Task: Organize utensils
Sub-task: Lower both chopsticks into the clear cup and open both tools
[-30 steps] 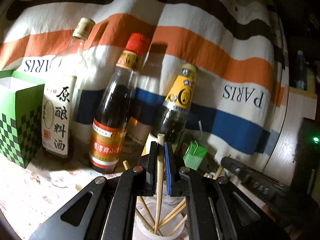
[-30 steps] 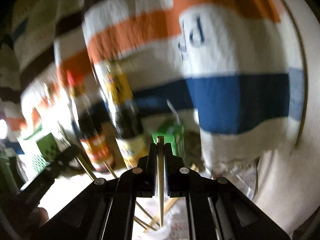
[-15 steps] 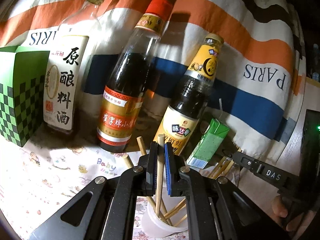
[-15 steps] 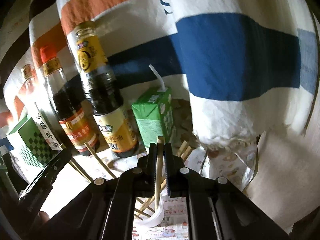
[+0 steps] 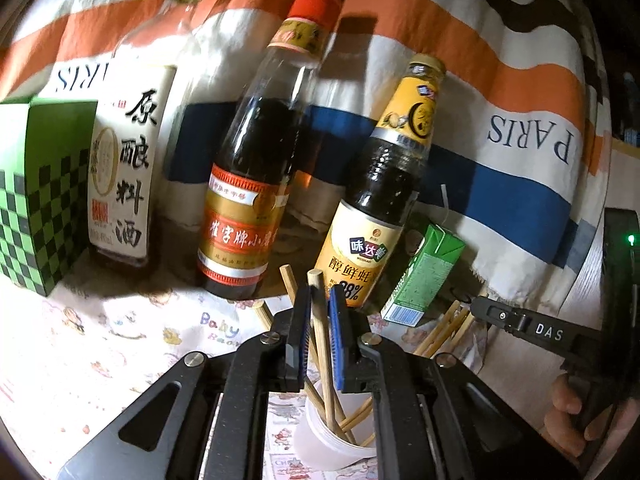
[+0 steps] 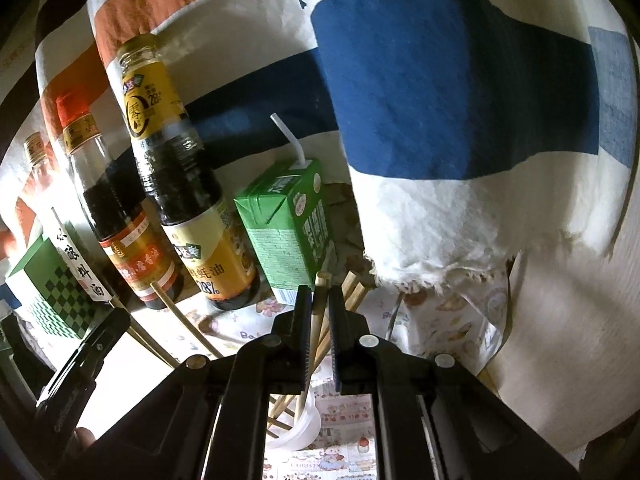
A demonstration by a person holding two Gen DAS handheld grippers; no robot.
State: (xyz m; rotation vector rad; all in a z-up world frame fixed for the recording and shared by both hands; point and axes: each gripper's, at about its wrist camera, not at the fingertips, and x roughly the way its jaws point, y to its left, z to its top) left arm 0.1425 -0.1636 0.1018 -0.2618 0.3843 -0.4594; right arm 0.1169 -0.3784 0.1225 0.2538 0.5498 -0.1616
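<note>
Left tool: its jaws have just been opening; a gap shows on both sides of the chopstick between them, so the pads no longer press on it.
Left chopstick: leans free, lower end down in the white cup with the other sticks.
Right tool: pressed together on its own chopstick, which points down toward the cup.
What changed: a second ago both views sat higher and the bottles looked further off; now the cup is right below both tools.
Meaning: the left stick looks delivered; the right one is not yet released.
Still loose: more chopsticks lie on the worktop beside the green carton.
Backdrop: three sauce bottles, the middle one dark, stand clear of the cup.
</note>
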